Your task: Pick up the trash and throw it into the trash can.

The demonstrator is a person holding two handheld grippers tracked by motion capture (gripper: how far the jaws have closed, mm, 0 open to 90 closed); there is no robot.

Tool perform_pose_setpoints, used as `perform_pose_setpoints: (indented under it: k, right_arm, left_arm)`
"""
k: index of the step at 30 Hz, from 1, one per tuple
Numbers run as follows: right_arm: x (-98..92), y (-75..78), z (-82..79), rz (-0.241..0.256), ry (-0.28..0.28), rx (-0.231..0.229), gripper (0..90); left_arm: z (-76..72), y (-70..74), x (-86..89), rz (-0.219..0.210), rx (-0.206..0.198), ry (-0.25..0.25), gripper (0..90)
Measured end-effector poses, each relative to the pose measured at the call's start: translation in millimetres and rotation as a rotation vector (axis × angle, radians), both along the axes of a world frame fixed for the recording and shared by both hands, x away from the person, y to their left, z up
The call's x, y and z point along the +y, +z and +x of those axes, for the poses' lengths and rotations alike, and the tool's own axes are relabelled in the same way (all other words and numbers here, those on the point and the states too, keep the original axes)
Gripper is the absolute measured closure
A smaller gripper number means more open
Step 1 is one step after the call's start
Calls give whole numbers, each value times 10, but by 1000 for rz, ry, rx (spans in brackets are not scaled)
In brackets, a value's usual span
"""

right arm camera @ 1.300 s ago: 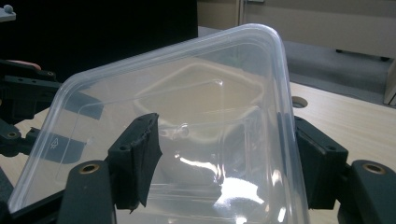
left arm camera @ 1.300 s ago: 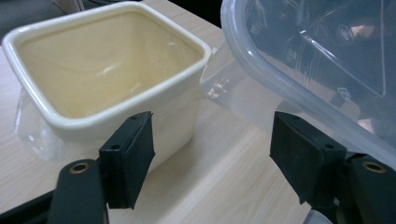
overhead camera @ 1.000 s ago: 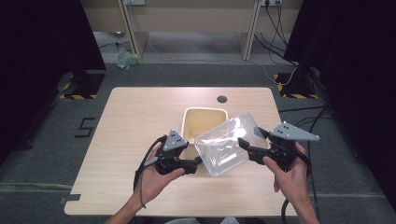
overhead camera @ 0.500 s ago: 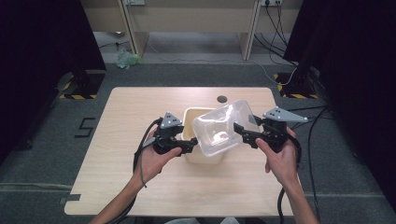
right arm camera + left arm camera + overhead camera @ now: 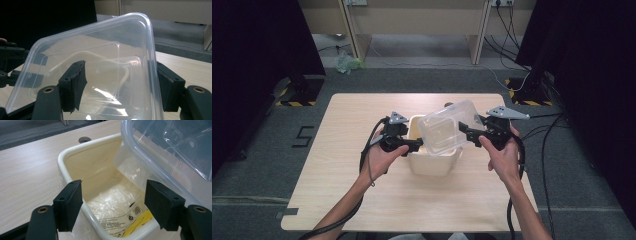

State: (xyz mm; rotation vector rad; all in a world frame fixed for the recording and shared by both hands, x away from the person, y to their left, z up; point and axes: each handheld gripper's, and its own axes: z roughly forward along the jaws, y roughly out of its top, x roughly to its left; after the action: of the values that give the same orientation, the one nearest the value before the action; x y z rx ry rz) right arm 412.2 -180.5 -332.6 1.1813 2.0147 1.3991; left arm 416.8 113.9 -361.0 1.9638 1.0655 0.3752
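Tub (image 5: 447,126), clear plastic, is tilted in the air over the cream bin (image 5: 432,161) at the middle of the table (image 5: 337,165). The right gripper (image 5: 467,134) pinches the tub's wall, one jaw inside and one outside. The left gripper (image 5: 414,145) has its jaws spread astride the bin's near rim, gripping nothing. A plastic bag (image 5: 117,205) lies in the bin.

A dark "5" (image 5: 305,136) marked on the grey floor, left of the surface (image 5: 337,165). Plastic bag (image 5: 117,207) inside the cream tub (image 5: 75,152): lines of small black print, plus a round symbol, too small to read. Nothing else legible.
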Motion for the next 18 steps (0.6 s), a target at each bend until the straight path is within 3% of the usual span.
perform_pose_setpoints:
  k: [8,13,18]
  right_arm:
    - [53,-45,60,-24,0,-7,335]
    - [74,-67,43,-19,21,-1,345]
    - [95,-60,22,-5,32,-18,337]
  left_arm:
    - [137,-85,56,-19,36,19,276]
    - [173,-123,180,10,30,67,251]
    - [169,-121,319,-8,28,89,236]
